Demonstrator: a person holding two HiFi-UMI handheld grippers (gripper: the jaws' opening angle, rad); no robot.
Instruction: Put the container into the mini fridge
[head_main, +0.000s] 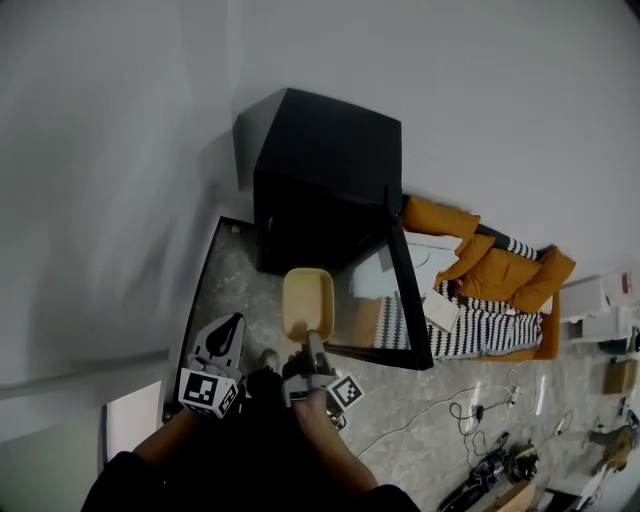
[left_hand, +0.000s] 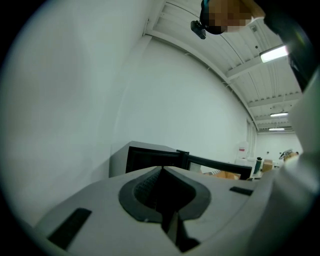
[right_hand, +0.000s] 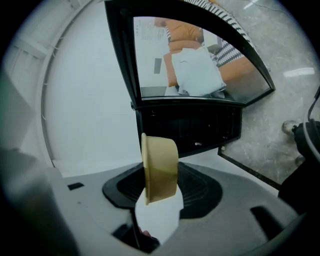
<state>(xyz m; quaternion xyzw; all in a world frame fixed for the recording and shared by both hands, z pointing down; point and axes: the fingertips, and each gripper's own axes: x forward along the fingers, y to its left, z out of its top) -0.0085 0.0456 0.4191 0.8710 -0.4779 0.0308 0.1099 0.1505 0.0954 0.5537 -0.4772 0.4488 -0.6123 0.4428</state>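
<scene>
Container (right_hand: 161, 165), tan, clamped edge-on between the fingers of the right gripper (right_hand: 160, 189), just short of the open mini fridge (right_hand: 190, 125) beyond the fingertips. Left gripper (left_hand: 162, 194) fingers pressed together, nothing between them.

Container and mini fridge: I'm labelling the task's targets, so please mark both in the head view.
container (head_main: 307, 302), head view, middle of its tan body.
mini fridge (head_main: 330, 140), head view, its black top panel.
</scene>
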